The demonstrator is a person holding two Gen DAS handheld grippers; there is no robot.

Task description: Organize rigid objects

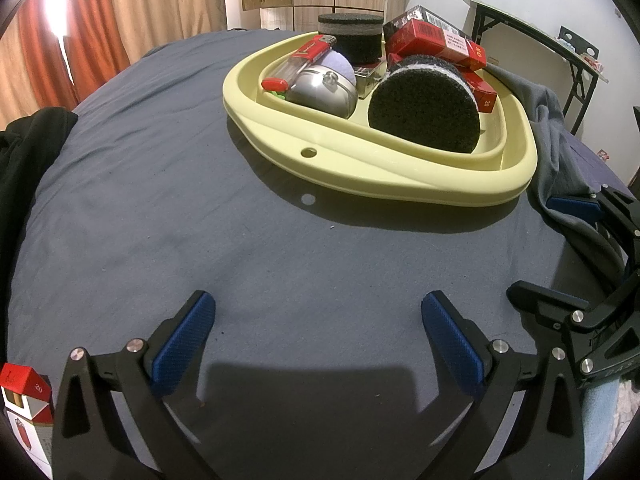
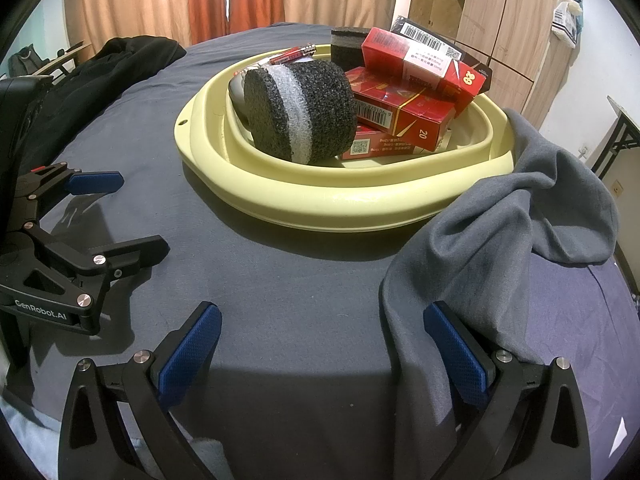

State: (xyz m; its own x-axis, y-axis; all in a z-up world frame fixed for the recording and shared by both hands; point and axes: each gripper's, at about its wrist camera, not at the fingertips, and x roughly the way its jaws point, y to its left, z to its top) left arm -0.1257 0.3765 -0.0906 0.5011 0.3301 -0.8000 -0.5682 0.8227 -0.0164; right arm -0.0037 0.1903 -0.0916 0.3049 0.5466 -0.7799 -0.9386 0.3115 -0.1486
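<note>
Both grippers, left (image 1: 318, 336) and right (image 2: 322, 344), hovered low over the dark blue bedsheet (image 1: 240, 240) with fingers wide and empty, well short of the pale yellow plastic basin (image 1: 384, 168) heaped with red cartons and black foam discs; sorting seemed nearly finished, the open red-and-white carton (image 1: 24, 404) beside the left fingers likely next.

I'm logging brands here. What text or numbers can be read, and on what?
"GenRobot.AI": left gripper body.
"20": red box in the yellow basin.
"20": open red pack on the bed.
Barcode digits and small print on the boxes: too small.
</note>
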